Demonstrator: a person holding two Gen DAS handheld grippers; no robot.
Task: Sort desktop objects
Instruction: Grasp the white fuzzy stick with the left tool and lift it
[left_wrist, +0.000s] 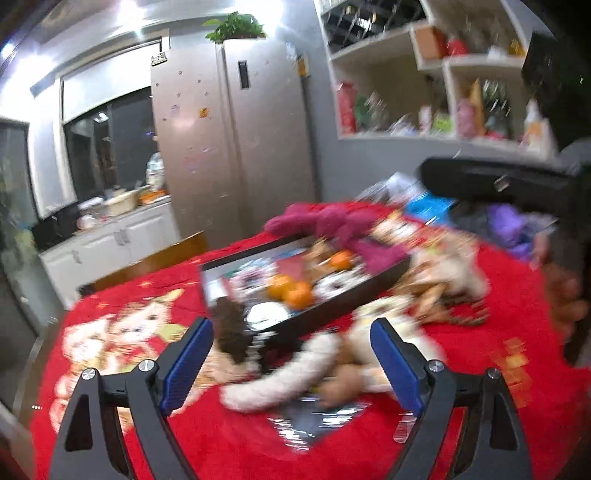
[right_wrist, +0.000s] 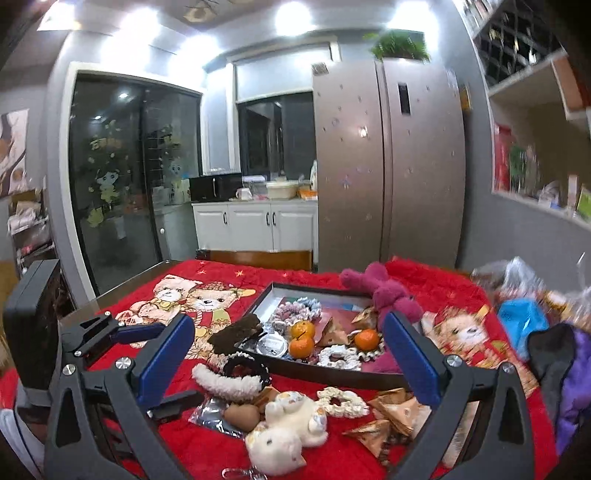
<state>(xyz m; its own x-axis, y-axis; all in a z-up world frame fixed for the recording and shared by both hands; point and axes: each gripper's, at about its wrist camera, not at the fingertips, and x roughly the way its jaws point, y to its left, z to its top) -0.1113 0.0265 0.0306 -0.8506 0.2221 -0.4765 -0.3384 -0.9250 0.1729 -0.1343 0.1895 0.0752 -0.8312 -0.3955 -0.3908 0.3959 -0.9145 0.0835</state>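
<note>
My left gripper (left_wrist: 293, 365) is open low over the red cloth, with a white fluffy headband (left_wrist: 284, 376) blurred between its blue pads, untouched. My right gripper (right_wrist: 288, 358) is open too, nothing between its fingers. Ahead lies a black tray (right_wrist: 332, 373) holding three oranges (right_wrist: 301, 346), scrunchies and a magenta plush (right_wrist: 388, 295). In front of the tray lie the white headband (right_wrist: 225, 384), a black headband (right_wrist: 247, 365), a white plush animal (right_wrist: 284, 432), a white scrunchie (right_wrist: 341, 402) and brown triangular packets (right_wrist: 391, 417).
The left gripper's black frame (right_wrist: 85, 332) shows at the left of the right wrist view. Bags and purple cloth (right_wrist: 576, 387) pile up at the table's right. A fridge (right_wrist: 388, 166) and wall shelves (left_wrist: 424, 92) stand behind the table.
</note>
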